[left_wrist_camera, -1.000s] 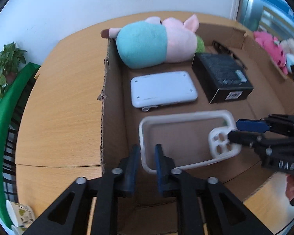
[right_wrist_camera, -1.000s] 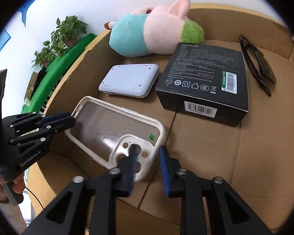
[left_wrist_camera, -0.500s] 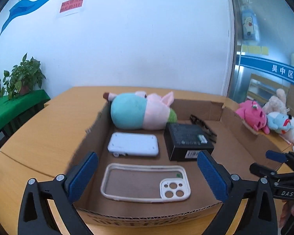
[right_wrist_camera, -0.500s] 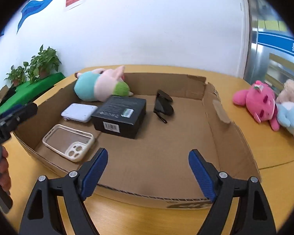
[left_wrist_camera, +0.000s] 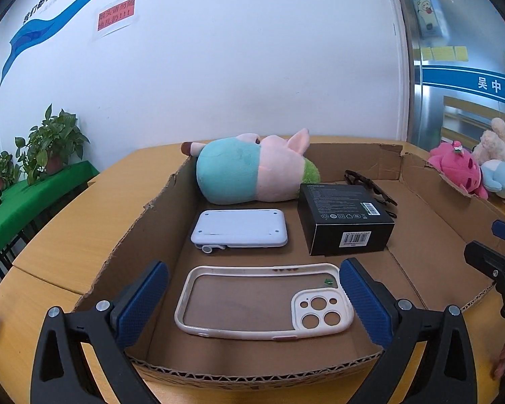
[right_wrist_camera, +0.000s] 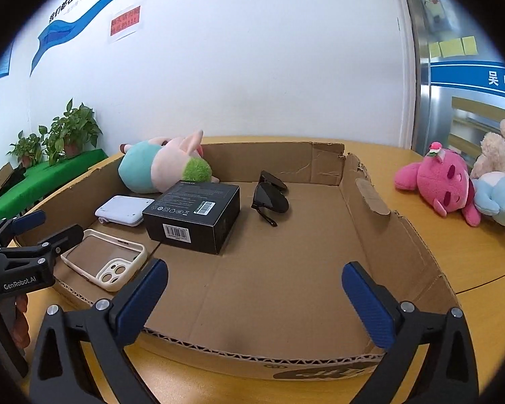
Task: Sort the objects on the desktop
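Note:
A shallow cardboard box (left_wrist_camera: pixel 141 222) lies on the wooden table. In it are a cream phone case (left_wrist_camera: pixel 316 313) at the front left, a white flat device (left_wrist_camera: pixel 240 227), a black carton (left_wrist_camera: pixel 343 215), a teal and pink plush pig (left_wrist_camera: pixel 249 171) and dark sunglasses (right_wrist_camera: pixel 271 198). My left gripper (left_wrist_camera: pixel 252 267) stands open over the box's front edge, the phone case lying flat below and beyond it, untouched. My right gripper (right_wrist_camera: pixel 255 267) has its jaws opening, nothing between them, above the bare front middle of the box. Each gripper also shows at the edge of the other's view.
A pink plush (right_wrist_camera: pixel 444 181), a blue one and a beige one lie on the table (right_wrist_camera: pixel 471 252) right of the box. Potted plants (right_wrist_camera: pixel 70 131) on a green cover stand far left. A hand (right_wrist_camera: pixel 17 323) holds the left gripper's handle.
Both grippers were nearly shut at the phone case's ends a second ago. They have let it lie in the box, drawn back towards the front edge, tipped up and opened wide.

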`<state>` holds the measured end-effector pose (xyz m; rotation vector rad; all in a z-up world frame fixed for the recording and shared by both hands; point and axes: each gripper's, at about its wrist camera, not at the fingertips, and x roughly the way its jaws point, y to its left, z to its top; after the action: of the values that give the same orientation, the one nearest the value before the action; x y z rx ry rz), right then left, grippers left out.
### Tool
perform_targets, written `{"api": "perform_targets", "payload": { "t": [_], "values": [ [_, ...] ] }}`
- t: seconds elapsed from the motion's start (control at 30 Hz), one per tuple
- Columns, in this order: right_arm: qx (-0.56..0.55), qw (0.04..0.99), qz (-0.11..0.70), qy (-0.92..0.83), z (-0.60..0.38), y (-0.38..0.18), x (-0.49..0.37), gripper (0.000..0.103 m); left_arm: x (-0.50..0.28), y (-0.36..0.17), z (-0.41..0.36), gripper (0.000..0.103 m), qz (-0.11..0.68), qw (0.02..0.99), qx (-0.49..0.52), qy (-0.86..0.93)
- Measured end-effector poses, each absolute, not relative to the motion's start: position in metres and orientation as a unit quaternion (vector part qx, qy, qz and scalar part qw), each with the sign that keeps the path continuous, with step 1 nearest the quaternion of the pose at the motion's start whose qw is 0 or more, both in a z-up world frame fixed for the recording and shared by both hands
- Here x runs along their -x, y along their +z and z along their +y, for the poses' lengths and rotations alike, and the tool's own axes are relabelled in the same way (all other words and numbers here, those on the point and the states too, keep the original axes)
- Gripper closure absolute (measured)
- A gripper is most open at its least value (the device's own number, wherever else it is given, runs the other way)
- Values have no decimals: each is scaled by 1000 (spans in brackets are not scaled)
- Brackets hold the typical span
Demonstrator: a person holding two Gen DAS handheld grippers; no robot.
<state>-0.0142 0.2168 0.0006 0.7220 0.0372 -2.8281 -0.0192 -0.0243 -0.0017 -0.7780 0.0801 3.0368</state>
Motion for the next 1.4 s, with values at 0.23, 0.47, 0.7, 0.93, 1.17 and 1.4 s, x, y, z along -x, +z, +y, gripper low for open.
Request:
{"api": "perform_targets", "payload": {
  "t": [0.23, 0.47, 0.7, 0.93, 1.17, 1.4],
  "values": [
    [-246, 100, 13, -964, 214, 1, 17, 0, 19, -2, -24, 0, 26, 3, 248, 968],
    [-246, 96, 12, -964, 213, 0, 17, 0, 18, -1, -24, 0, 26, 3, 249, 968],
    [-245, 96, 12, -965, 213, 0, 17, 0, 19, -1, -24, 0, 26, 4, 249, 968],
    [-246, 96, 12, -964, 213, 0, 17, 0, 19, -1, -25, 0, 27, 4, 249, 968],
    [-246, 96, 12, -965, 213, 0, 16, 0, 19, -1, -25, 0, 26, 5, 249, 968],
    [-246, 96, 12, -965, 213, 0, 17, 0, 19, -1, -25, 0, 27, 5, 249, 968]
  ]
}}
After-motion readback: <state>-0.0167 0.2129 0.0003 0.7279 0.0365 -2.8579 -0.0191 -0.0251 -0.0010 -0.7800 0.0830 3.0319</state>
